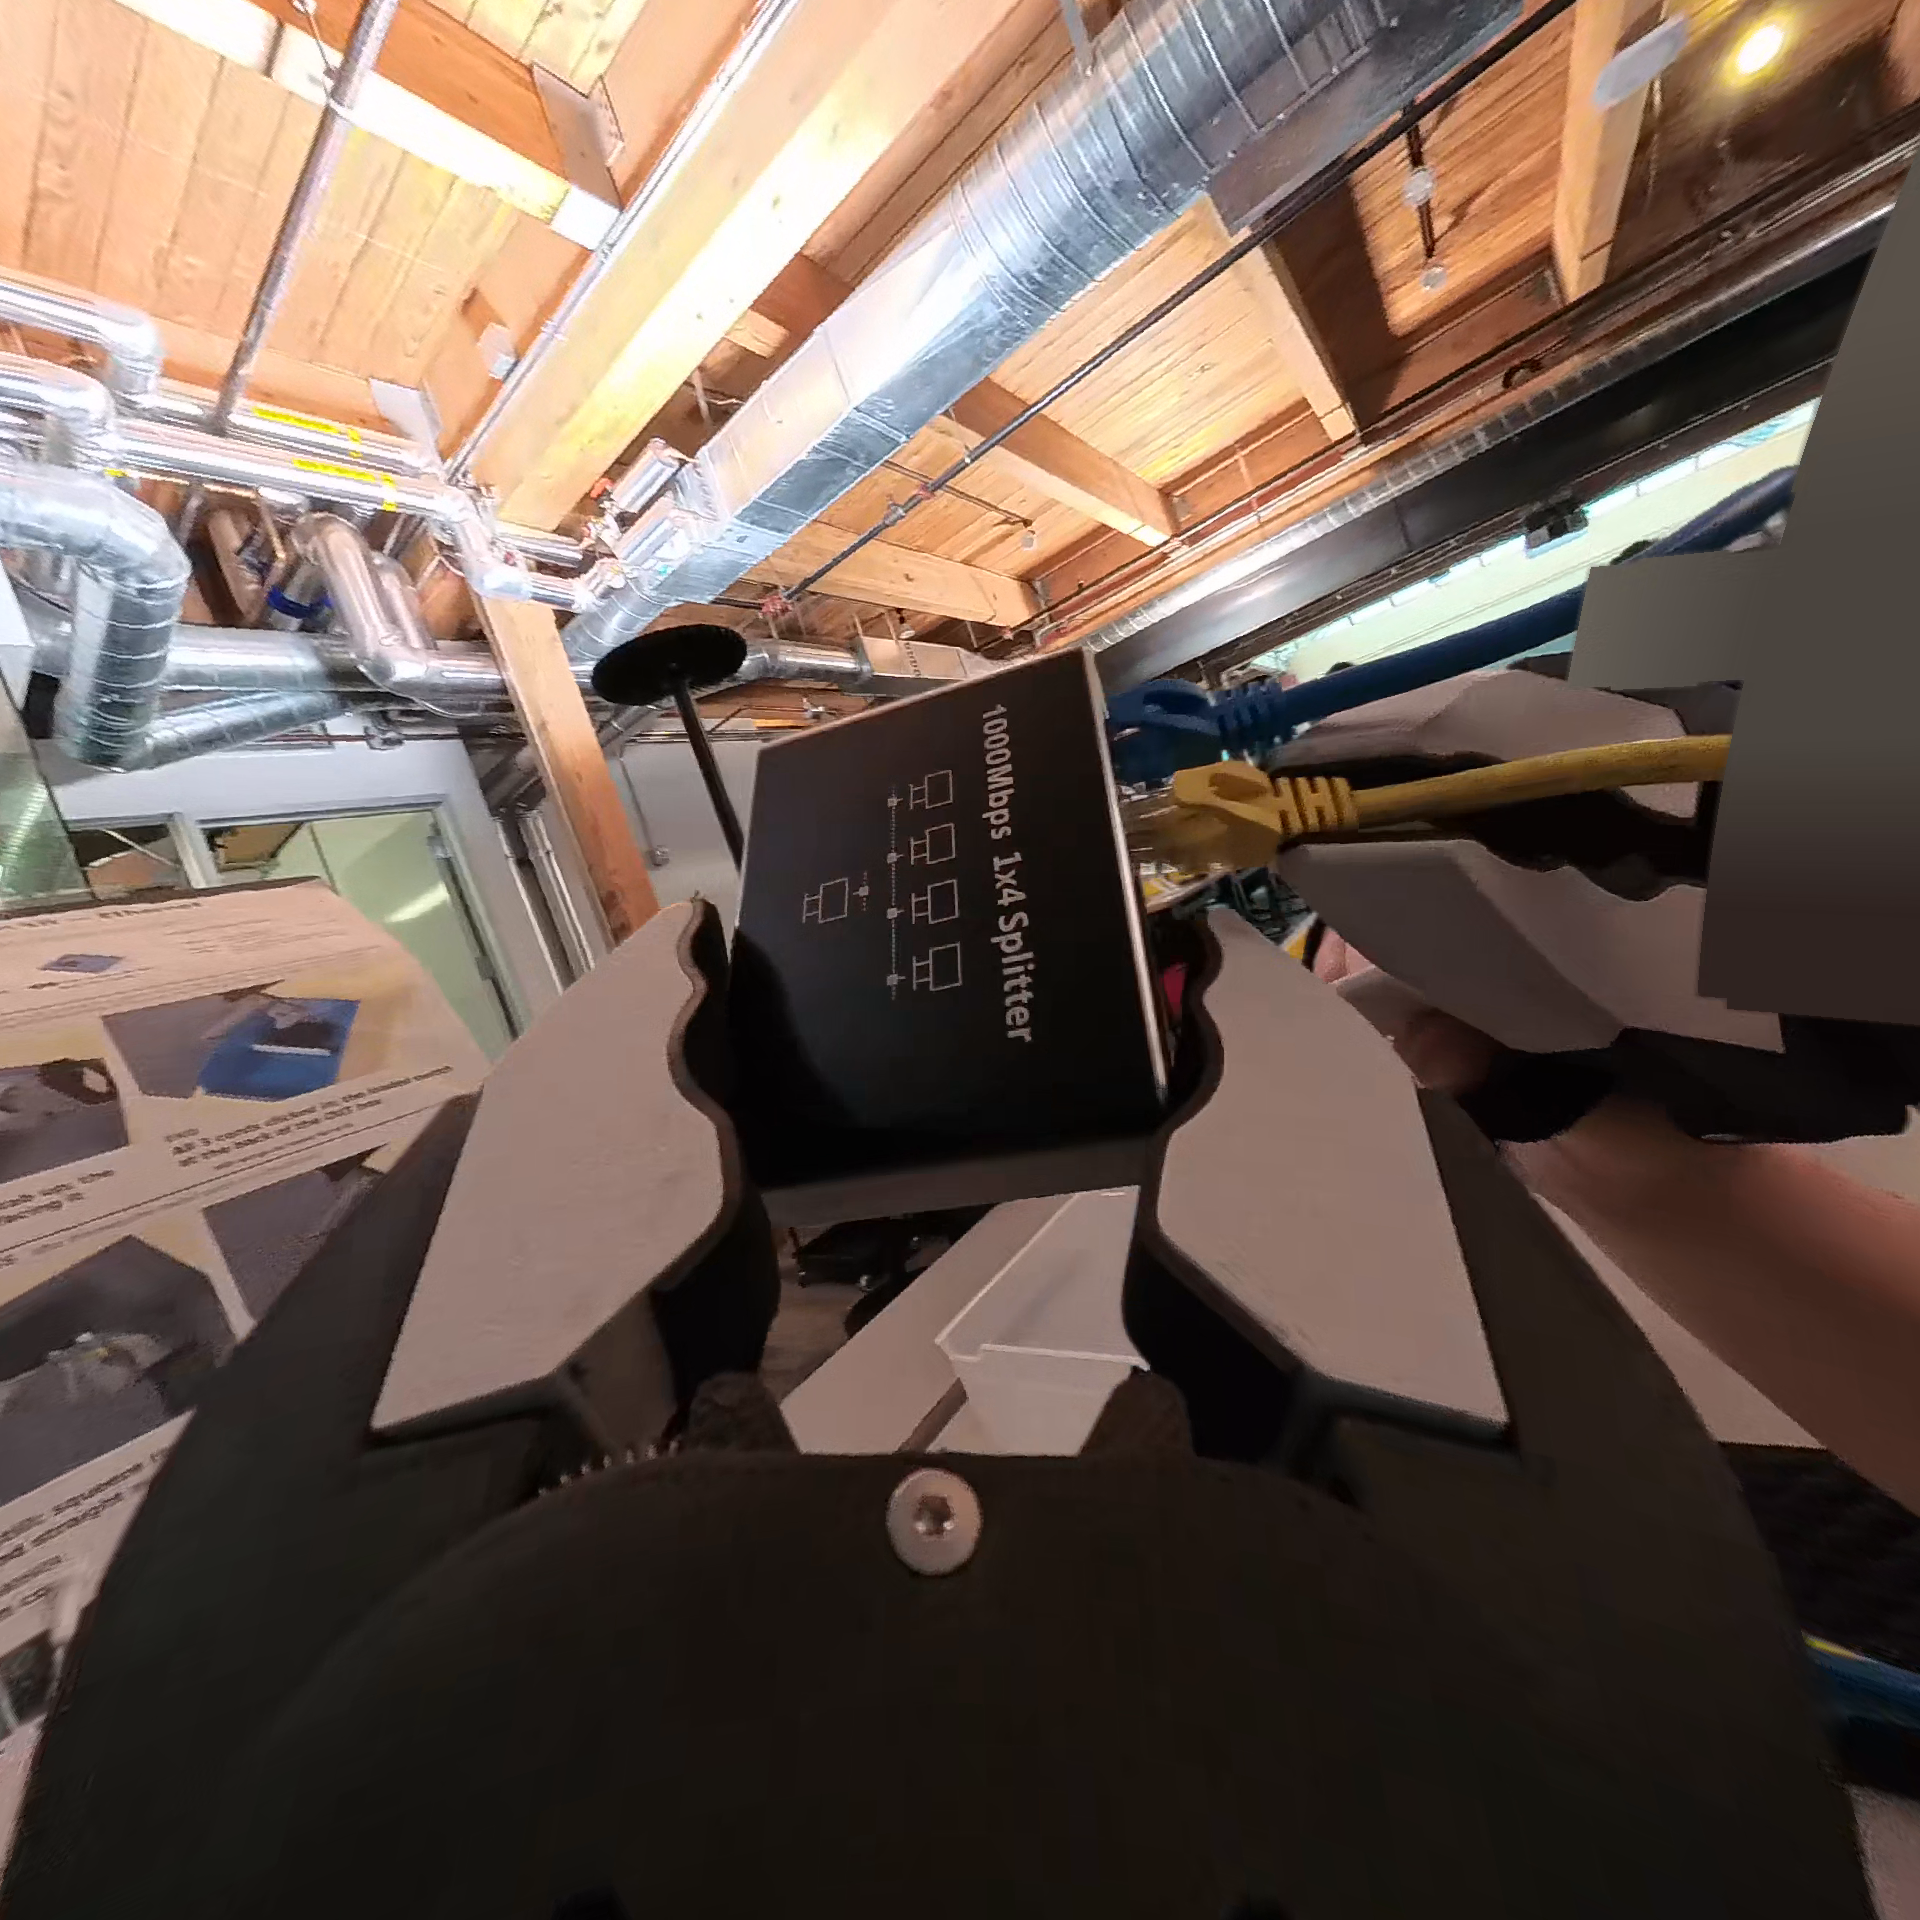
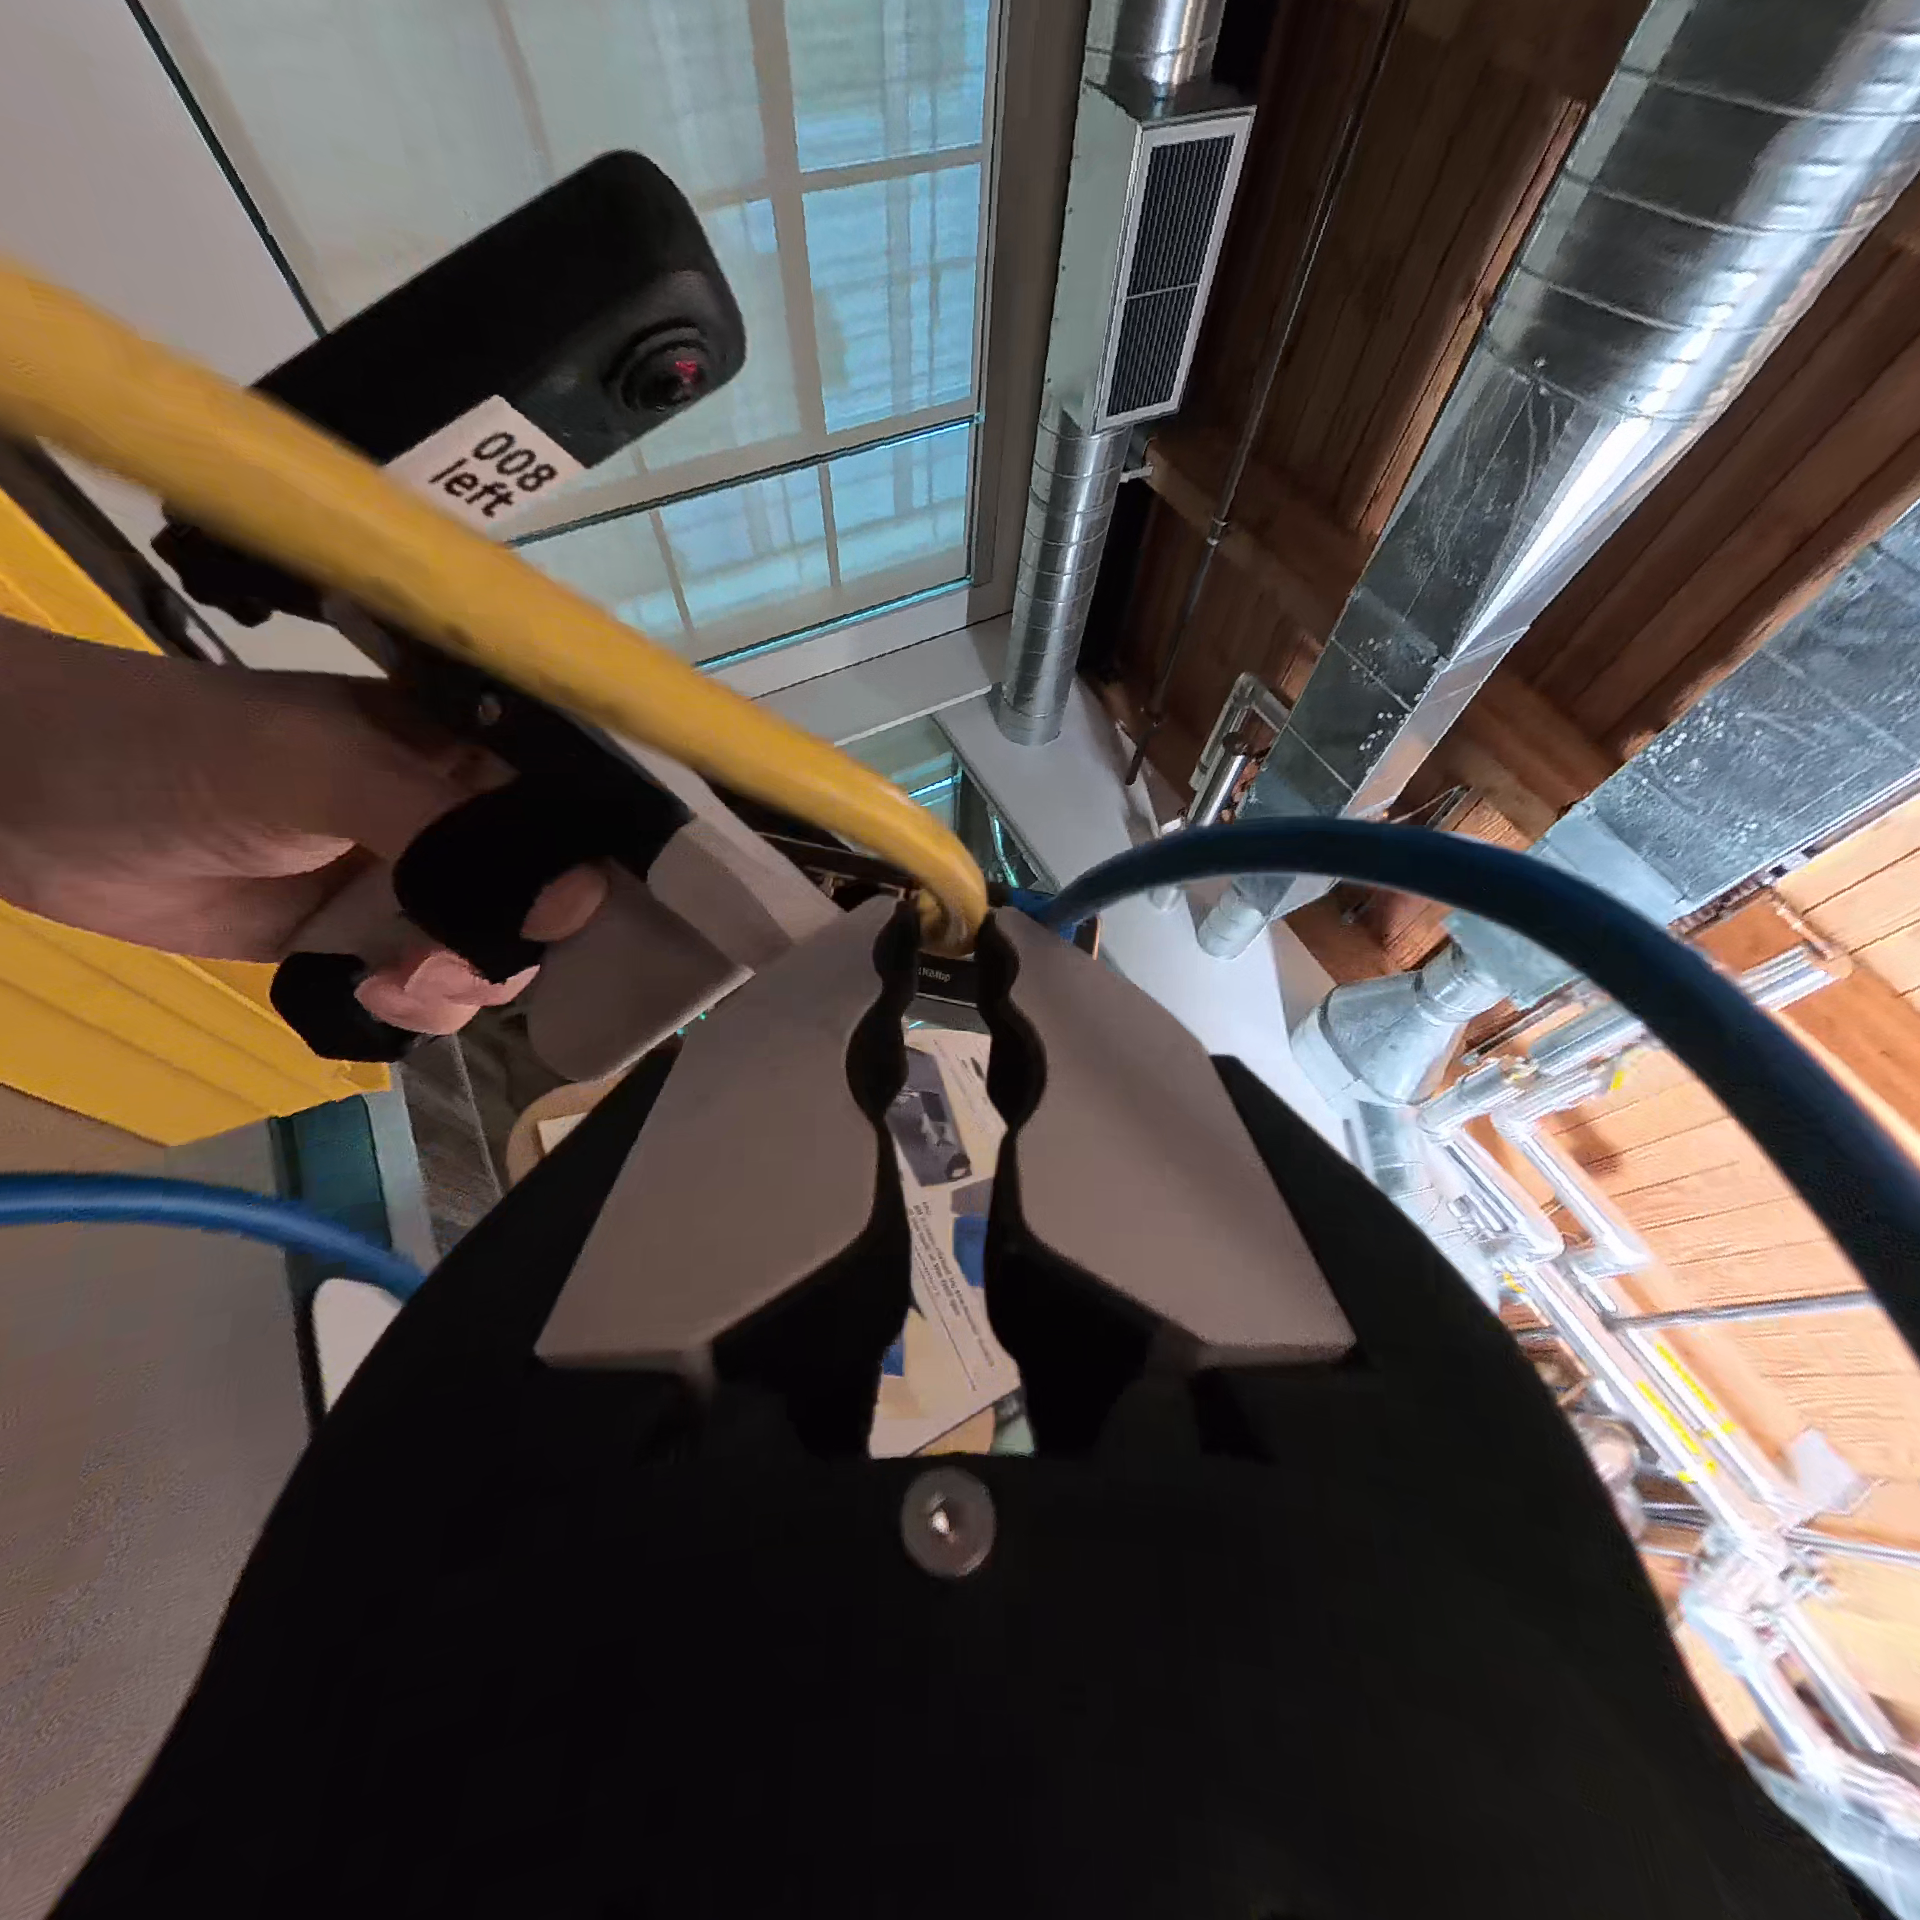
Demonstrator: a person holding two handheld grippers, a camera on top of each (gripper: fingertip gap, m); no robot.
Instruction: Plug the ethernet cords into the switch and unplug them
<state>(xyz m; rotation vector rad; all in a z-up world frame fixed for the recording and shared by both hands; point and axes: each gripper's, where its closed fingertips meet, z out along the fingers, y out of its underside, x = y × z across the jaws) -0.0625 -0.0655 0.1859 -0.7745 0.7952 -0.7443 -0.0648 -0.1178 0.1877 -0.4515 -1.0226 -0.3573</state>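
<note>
**Switch clamped on the left, yellow cord pinched on the right**

The left gripper [image 1: 940,961] is clenched on the switch [image 1: 935,914], a black box with white markings on its top face. The box sits between the two jaws, its near end deep in the gap and its far end sticking out past the fingertips, tilted up toward the ceiling. Below the jaws, a clear bin [image 1: 1023,1351] shows on a white surface. Left of the jaws lies a printed sheet [image 1: 197,1039] with photos.

Just beyond the right jaw, the right gripper [image 1: 1283,805] reaches in from the side, and the yellow cord [image 1: 1455,784] runs between its fingers. The yellow plug pokes out ahead of those fingertips, close to the switch's right edge; whether it sits in a port cannot be told. A blue cord [image 1: 1247,712] lies just behind it, its plug at the same edge.

In the right wrist view the right gripper [image 2: 948,925] is nearly closed, grasping the yellow cord [image 2: 520,613] at the very tips. The cord arcs away up and left of the jaws. The blue cord [image 2: 1558,914] curves off to the right from just past the tips. Left of the jaws, a hand [image 2: 260,821] holds the other gripper's handle.
</note>
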